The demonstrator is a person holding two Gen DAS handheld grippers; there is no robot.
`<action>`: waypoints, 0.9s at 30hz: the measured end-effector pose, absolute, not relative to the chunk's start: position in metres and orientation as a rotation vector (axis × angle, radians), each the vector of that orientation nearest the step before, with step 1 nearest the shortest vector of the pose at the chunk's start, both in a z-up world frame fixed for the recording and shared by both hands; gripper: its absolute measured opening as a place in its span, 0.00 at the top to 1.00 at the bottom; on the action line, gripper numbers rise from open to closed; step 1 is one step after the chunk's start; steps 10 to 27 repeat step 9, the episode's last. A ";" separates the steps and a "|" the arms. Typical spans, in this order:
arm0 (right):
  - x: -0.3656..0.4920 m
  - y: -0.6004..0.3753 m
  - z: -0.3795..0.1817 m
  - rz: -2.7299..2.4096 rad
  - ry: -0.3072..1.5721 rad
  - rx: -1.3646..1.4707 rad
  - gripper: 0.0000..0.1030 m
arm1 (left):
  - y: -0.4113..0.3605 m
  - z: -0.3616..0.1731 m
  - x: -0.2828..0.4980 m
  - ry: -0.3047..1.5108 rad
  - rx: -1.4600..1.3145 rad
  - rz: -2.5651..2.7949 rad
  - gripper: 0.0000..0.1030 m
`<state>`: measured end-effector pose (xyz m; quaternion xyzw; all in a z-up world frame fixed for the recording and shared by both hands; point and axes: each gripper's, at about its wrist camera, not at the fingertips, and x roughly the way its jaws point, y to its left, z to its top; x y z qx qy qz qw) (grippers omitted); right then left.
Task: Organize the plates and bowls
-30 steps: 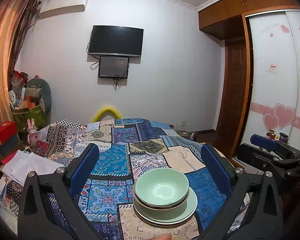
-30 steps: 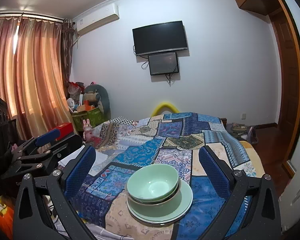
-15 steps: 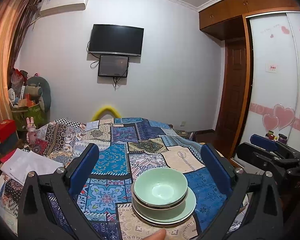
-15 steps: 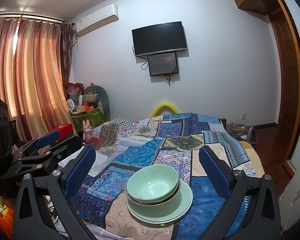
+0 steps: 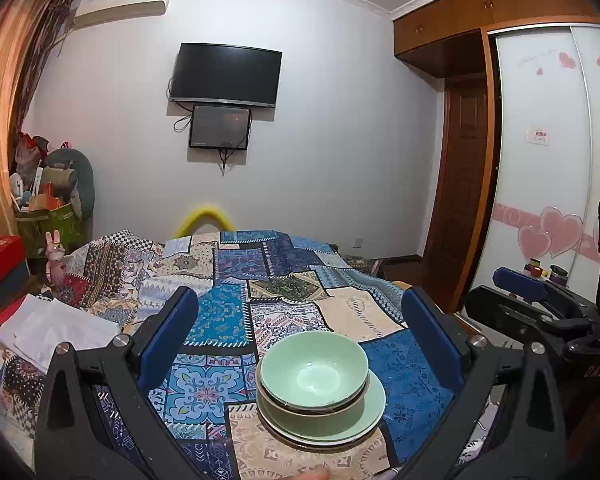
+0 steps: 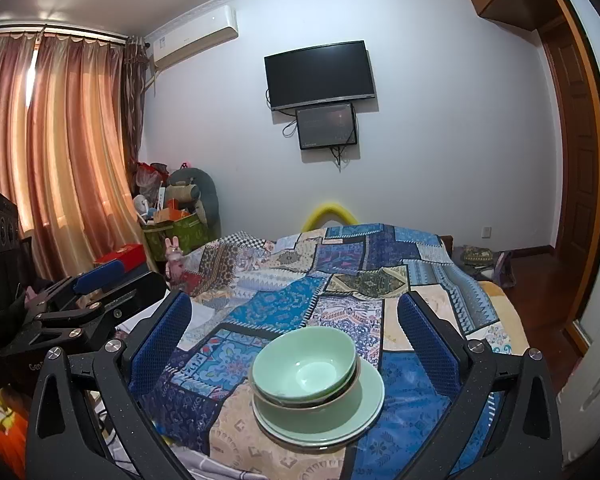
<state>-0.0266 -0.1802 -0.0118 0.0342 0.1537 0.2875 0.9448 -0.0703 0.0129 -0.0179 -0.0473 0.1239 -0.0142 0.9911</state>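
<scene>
As the left wrist view has it, the green bowls [image 5: 314, 368] already sit nested on the plates [image 5: 374, 402] on the bed's patchwork quilt [image 5: 228, 320], so stacking looks done; the left gripper [image 5: 300, 336] hovers, jaws spread and empty. From the right wrist, the right gripper [image 6: 294, 332] is likewise spread; the top bowl sits slightly tilted, glossy and clean.

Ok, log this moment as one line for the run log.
stage: dishes stacked | stack: green bowls nested on green plates on patchwork cloth | left hand-held gripper: open, empty | right hand-held gripper: open, empty
</scene>
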 end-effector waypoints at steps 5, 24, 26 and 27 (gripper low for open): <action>-0.027 -0.179 -0.011 0.587 0.314 0.070 0.00 | 0.011 -0.018 -0.073 0.240 -0.089 -0.025 0.00; -0.027 -0.179 -0.011 0.588 0.315 0.069 0.00 | 0.011 -0.018 -0.074 0.236 -0.090 -0.022 0.00; -0.027 -0.179 -0.011 0.588 0.315 0.069 0.00 | 0.011 -0.018 -0.074 0.236 -0.090 -0.022 0.00; -0.027 -0.179 -0.011 0.588 0.315 0.069 0.00 | 0.011 -0.018 -0.074 0.236 -0.090 -0.022 0.00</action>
